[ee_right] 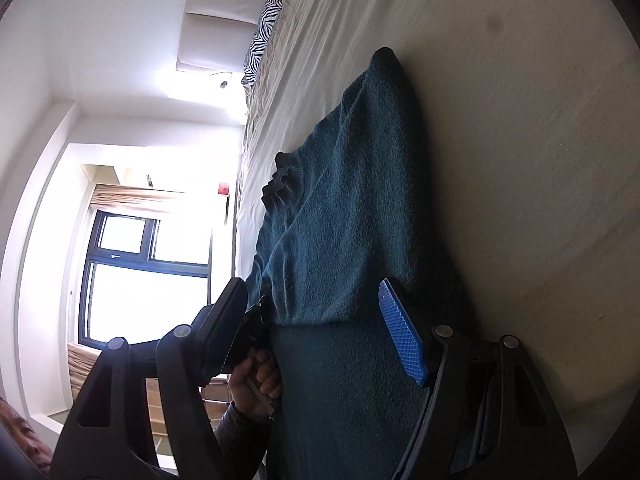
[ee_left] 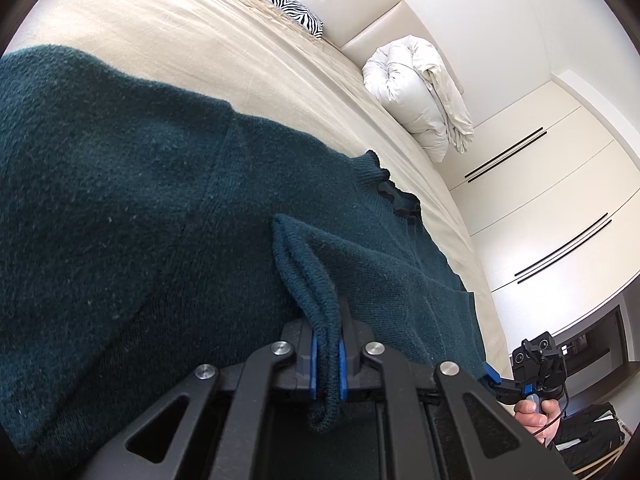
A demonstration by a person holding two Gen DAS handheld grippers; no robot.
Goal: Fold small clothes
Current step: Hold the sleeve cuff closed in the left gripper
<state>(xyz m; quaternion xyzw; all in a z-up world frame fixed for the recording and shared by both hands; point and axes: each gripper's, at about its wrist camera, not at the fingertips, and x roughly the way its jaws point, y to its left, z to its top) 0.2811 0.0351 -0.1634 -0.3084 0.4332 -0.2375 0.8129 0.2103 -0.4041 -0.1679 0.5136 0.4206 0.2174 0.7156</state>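
The dark green sweater [ee_left: 120,200] is lying spread across the bed [ee_left: 180,40], mostly unfolded. The left hand-held gripper [ee_left: 327,356] is pinching a doubled edge, perhaps a sleeve or hem. The right hand-held gripper [ee_right: 320,320] is standing wide over the fabric, gripping nothing. Most folding is remaining.

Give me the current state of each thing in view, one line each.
Left tool: shut on a doubled edge of the sweater.
Right tool: open, sweater edge between its pads, not pinched.
Sweater: dark teal, spread on the bed, one edge lifted.
Bed: beige sheet, lightly creased.
Duvet: rolled up at the headboard.
Zebra pillow: lying flat.
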